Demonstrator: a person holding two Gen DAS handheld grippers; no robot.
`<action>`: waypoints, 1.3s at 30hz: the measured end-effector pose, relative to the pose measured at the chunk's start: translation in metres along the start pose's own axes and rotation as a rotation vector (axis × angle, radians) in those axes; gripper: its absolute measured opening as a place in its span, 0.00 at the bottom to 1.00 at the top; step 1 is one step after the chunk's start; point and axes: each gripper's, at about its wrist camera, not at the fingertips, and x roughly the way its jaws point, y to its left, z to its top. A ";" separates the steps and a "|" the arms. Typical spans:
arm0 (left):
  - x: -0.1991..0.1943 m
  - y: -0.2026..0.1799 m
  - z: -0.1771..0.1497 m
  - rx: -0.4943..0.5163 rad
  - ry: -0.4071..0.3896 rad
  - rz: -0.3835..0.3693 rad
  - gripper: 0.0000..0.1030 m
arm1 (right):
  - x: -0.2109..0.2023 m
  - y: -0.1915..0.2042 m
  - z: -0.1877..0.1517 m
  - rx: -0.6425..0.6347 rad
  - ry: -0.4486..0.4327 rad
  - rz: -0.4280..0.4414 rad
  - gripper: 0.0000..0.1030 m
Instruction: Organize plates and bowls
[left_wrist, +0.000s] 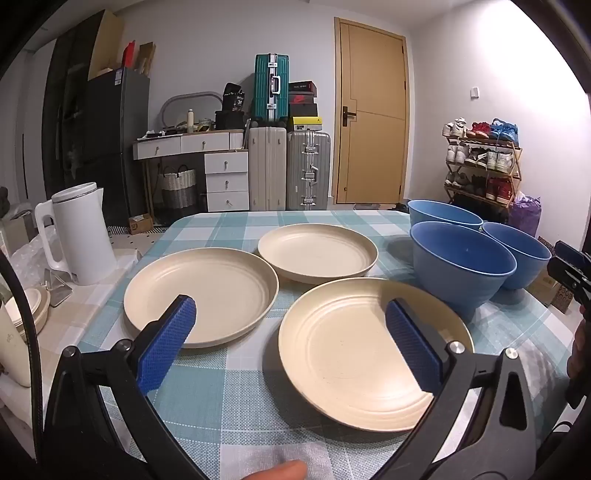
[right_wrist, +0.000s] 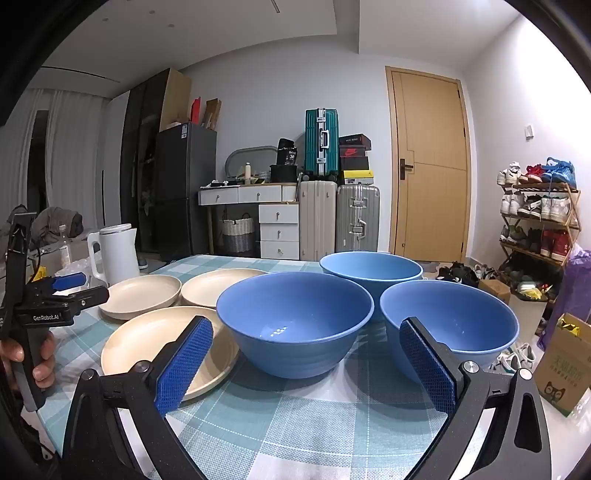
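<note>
Both tools spread wide, nothing between the pads. Left tool (left_wrist: 291, 343) hangs over the near edge of the checked surface (left_wrist: 229, 402), above the gap between the near-left cream plate (left_wrist: 201, 291) and the near-right cream plate (left_wrist: 354, 354). Third cream plate (left_wrist: 317, 253) sits further back, just beside the other two; rims close, can't tell if touching.

Right tool (right_wrist: 312, 363) faces three blue bowls: nearest bowl (right_wrist: 295, 321) straight ahead, right bowl (right_wrist: 448, 325) just beside it, far bowl (right_wrist: 371, 267) behind both. Rims crowd together; contact unclear.

Open room: bare cloth along the near edge in front of plates and bowls. Right bowl stands near the surface's right edge.

White kettle (left_wrist: 79, 232) sits off to the left on a neighbouring counter. Hand (right_wrist: 27, 363) gripping the left tool's handle is partly cut off at frame edge. Bowl bases are hidden behind the pads and each other.
</note>
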 end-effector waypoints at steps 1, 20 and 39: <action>0.000 0.000 0.000 -0.001 -0.001 -0.001 1.00 | 0.001 0.000 0.000 0.003 0.019 0.003 1.00; 0.000 0.000 0.000 0.005 -0.007 0.002 1.00 | 0.001 0.000 0.000 0.000 0.004 0.002 1.00; 0.000 0.000 0.000 0.007 -0.008 0.003 1.00 | 0.001 0.001 0.000 0.000 0.003 0.003 1.00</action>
